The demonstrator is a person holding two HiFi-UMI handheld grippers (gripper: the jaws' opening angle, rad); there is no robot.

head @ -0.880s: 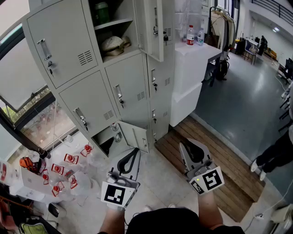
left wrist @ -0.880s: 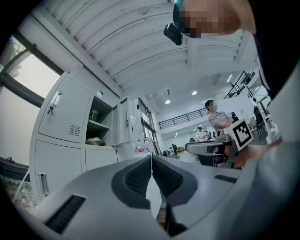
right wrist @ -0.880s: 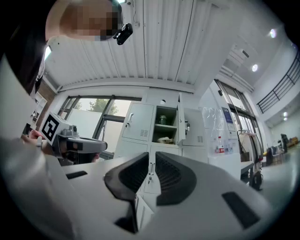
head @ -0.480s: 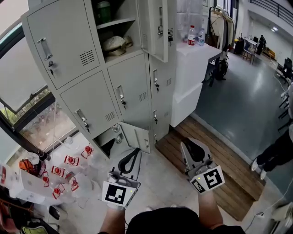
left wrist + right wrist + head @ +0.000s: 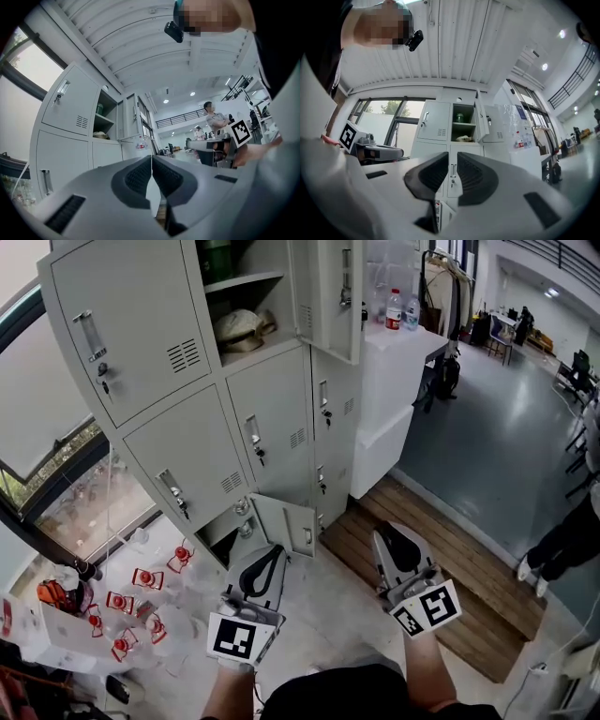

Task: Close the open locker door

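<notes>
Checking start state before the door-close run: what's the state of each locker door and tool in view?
Top middle door: open, swung out.
Bottom door: open partway.
Top left door: shut.
Middle left door: shut.
Centre door: shut.
Left tool: shut, empty.
Right tool: slightly open, empty.

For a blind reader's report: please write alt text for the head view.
A grey locker bank stands with two doors open: one upper door and a small bottom door. Below, the left gripper and right gripper are held short of it, touching nothing.
</notes>
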